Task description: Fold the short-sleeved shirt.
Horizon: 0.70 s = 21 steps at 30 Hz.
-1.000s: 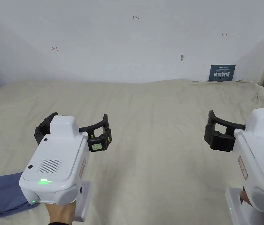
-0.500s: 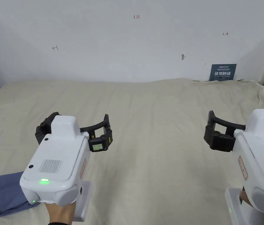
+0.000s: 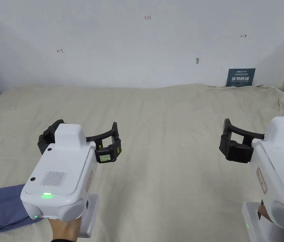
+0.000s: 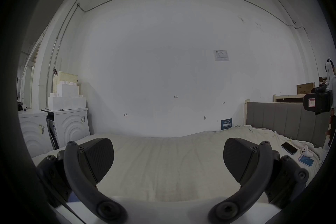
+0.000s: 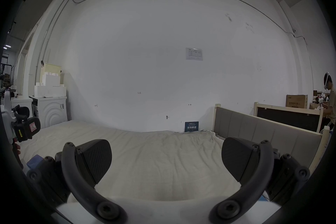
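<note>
Both grippers held level over the bed, jaws wide, nothing between them.

Nearest us in the head view, the blue shirt (image 3: pixel 0 209) lies bunched on the bed (image 3: pixel 169 126) at its near left corner, partly hidden behind the left gripper (image 3: pixel 81 138); our hand (image 3: pixel 65 228) grips that tool from below. The right gripper (image 3: pixel 232 143) hovers well to the right of it, at the same height, apart from the shirt. From the right gripper view we catch a blue scrap of shirt (image 5: pixel 35 159) beside its left jaw. The left gripper view adds what the head view lacks: a phone (image 4: pixel 289 148) and small items lying near the grey headboard (image 4: pixel 276 118), two washers (image 4: pixel 71 126) beyond the bed's left side. Farthest, a blue sign (image 3: pixel 240 77) leans on the wall (image 3: pixel 138 47); the right gripper view shows another person (image 5: pixel 330 100) past the headboard.
</note>
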Motion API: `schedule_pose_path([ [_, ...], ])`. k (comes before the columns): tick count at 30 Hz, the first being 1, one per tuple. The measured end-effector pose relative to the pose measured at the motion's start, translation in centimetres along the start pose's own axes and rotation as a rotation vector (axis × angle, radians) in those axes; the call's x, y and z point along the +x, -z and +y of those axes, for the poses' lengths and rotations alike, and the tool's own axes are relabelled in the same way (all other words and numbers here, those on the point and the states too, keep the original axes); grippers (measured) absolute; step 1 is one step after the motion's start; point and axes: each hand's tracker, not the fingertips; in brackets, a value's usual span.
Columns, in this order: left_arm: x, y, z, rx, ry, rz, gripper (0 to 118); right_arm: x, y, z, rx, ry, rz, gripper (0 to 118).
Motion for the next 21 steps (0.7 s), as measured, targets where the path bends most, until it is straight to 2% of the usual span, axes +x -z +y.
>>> schedule_pose_path([
  [21,0.09,-0.47,-0.05,0.012,0.003,0.008,118,-0.36,-0.37,0.15,0.003,-0.007,0.005,118],
])
